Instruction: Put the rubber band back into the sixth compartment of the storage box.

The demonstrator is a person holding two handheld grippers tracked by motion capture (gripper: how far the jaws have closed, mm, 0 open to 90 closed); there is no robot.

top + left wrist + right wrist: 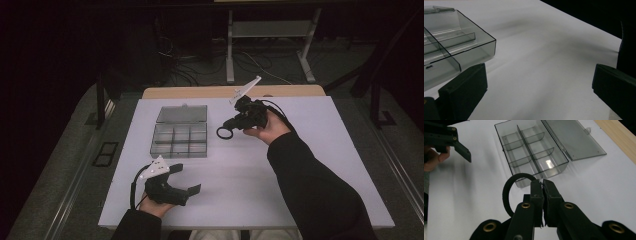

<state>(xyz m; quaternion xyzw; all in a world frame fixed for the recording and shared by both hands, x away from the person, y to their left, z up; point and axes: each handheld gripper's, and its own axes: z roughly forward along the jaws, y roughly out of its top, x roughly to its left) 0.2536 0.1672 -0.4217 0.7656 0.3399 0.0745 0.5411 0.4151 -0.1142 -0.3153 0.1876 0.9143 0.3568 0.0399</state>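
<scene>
Pinching a black ring (510, 192) between clenched jaws, my right gripper (239, 121) hangs over the white table (310, 165) just beside the open clear divided box (180, 139). My left gripper (185, 179) rests near me, jaws spread.

Around my white table (310, 165): the room's fixtures.

I see a pale wooden strip (200, 92) touching the table's far edge. On the grey floor beyond it lie tangled cables (200, 70), between the legs of a white metal frame (230, 50). A dark post (100, 100) stands just off the table's far left corner, and a small black rectangular frame (105, 154) lies on the floor near its left edge.
</scene>
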